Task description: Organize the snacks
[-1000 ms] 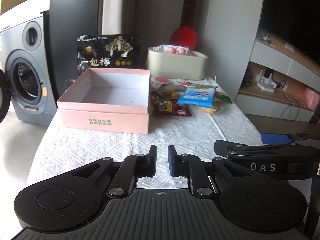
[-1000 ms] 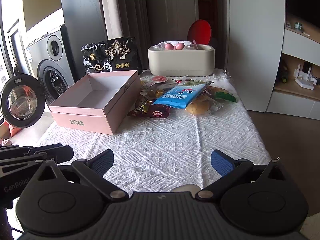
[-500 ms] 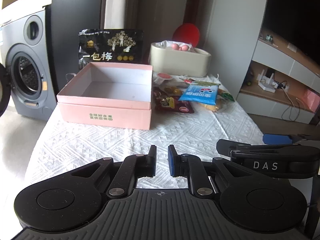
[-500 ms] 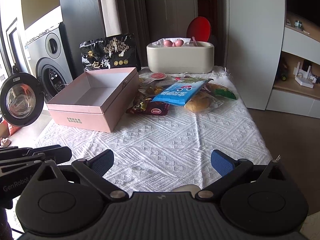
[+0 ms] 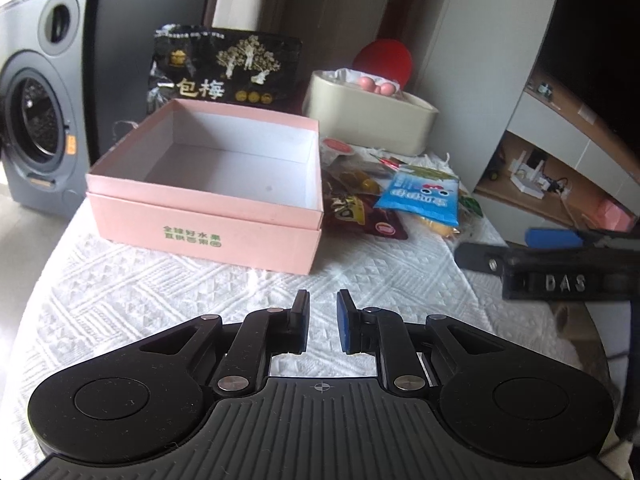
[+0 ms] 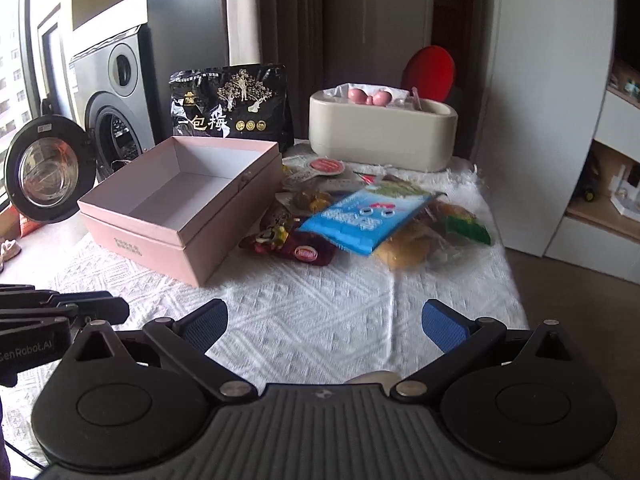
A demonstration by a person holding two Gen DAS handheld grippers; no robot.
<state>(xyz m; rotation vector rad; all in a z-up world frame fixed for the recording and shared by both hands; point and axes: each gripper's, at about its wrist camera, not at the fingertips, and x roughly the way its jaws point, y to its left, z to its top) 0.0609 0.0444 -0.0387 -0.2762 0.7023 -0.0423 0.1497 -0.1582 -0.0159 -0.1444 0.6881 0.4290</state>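
while right gripper [image 6: 324, 322] gapes, pink box [image 5: 208, 184]

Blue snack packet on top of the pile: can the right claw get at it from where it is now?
Probably yes. The right claw is open, with only bare white tablecloth between it and the blue snack packet, which lies on top of the other snacks, uncovered. The pink box sits off to the left, clear of that path.

Open cloth up front, crowded back half

Bare white tablecloth [image 6: 320, 320] lies open ahead of both grippers. At eleven o'clock the pink box [image 6: 192, 216] stands, its top open; at one o'clock the snack pile [image 6: 360, 220] lies just beside it. Behind, the black bag [image 6: 232, 108] and cream bin [image 6: 380, 136] wall off twelve o'clock.
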